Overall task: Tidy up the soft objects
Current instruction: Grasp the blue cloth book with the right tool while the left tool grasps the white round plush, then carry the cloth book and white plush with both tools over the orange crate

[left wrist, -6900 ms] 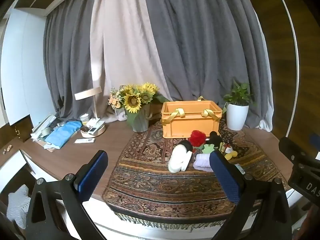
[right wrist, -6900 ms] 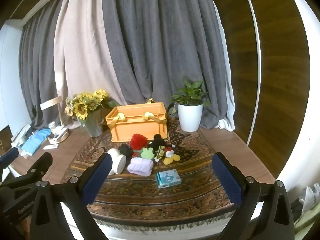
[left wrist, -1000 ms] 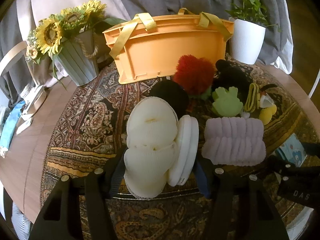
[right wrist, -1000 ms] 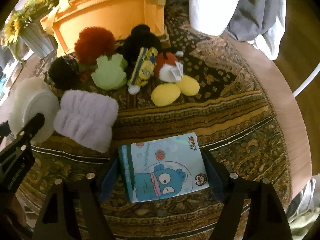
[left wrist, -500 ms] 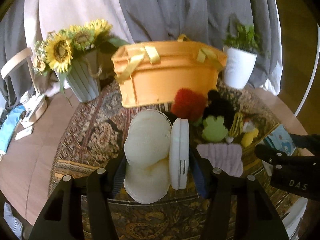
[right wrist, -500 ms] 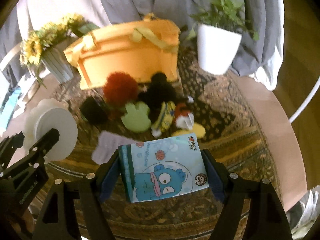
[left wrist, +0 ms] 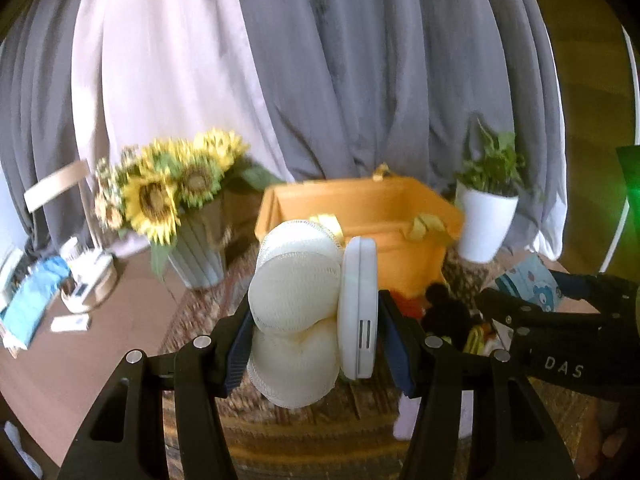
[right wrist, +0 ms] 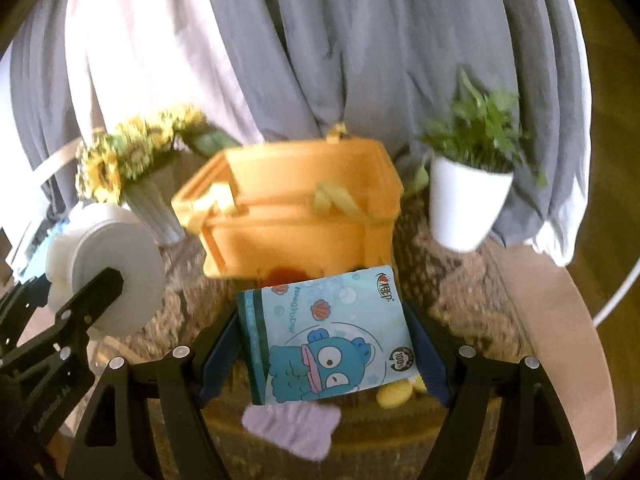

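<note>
My left gripper [left wrist: 318, 340] is shut on a cream round puff stack with a white disc case [left wrist: 308, 312], held in the air before the orange basket [left wrist: 360, 208]. My right gripper [right wrist: 320, 352] is shut on a blue cartoon tissue pack [right wrist: 324, 336], also raised toward the orange basket [right wrist: 288, 216]. The puff stack shows at the left of the right wrist view [right wrist: 108, 268]; the tissue pack shows at the right of the left wrist view [left wrist: 528, 280]. A lilac towel [right wrist: 292, 428], a yellow toy [right wrist: 396, 394], a red pom-pom [left wrist: 408, 304] and a black plush [left wrist: 444, 312] lie on the patterned rug below.
A sunflower vase [left wrist: 192, 220] stands left of the basket and a white potted plant [left wrist: 486, 216] stands right of it. Grey and pale curtains hang behind. A blue cloth and small items [left wrist: 36, 304] lie at the table's far left.
Both grippers have risen from the rug with their loads and moved closer to the basket. The puff stack and tissue pack sit higher against the basket than half a second ago.
</note>
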### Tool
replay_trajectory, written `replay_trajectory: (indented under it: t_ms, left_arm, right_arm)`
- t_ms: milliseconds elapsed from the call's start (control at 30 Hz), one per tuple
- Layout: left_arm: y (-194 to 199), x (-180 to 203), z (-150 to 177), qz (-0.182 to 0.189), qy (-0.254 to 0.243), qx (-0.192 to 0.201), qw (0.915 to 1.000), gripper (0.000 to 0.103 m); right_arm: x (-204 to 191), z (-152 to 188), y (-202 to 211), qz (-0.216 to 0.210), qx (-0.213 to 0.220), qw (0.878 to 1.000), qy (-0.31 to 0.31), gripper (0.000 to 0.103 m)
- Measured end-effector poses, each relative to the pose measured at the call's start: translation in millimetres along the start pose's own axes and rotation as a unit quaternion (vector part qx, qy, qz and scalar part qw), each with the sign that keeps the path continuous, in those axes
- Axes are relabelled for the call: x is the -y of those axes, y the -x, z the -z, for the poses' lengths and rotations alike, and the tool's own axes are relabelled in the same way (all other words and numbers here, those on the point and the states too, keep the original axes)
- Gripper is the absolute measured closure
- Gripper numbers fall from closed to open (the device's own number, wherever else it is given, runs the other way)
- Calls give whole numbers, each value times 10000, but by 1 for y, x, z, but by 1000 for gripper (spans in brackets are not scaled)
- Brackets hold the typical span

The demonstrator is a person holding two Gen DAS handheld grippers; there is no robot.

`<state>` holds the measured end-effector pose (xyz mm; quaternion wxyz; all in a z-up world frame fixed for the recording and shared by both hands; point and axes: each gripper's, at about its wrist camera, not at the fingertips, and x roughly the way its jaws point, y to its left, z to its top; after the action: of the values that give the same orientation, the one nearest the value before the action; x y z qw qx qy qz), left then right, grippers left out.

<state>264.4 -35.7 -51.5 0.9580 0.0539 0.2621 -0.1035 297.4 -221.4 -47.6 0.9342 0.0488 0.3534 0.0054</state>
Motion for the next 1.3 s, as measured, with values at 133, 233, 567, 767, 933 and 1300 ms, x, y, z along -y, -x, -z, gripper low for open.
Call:
replay_trajectory:
  t_ms: [133, 233, 567, 767, 933, 1300]
  left_arm:
    - [0, -1, -18, -36, 6, 242, 9997, 46]
    - [-2, -3, -31, -67, 19, 418, 9991, 46]
    - [-29, -7, -69, -30, 107, 717, 9974, 46]
    - [-62, -12, -92, -7, 151, 675, 9976, 46]
    - [-91, -16, -108, 52, 119, 604, 9981, 46]
    - [-161, -17, -137, 192, -49, 74, 9998, 46]
  right_arm:
    - [-2, -21, -2, -66, 269, 9996, 23, 25]
    - [-1, -34, -5, -121, 398, 9991, 11, 25]
    - [8, -86, -40, -253, 645, 9976, -16, 25]
    - [22, -108, -67, -189, 660, 9976, -33, 25]
    - [31, -128, -96, -207, 512, 9985, -47, 25]
    - [38, -159, -179, -325, -480, 9983, -86, 25]
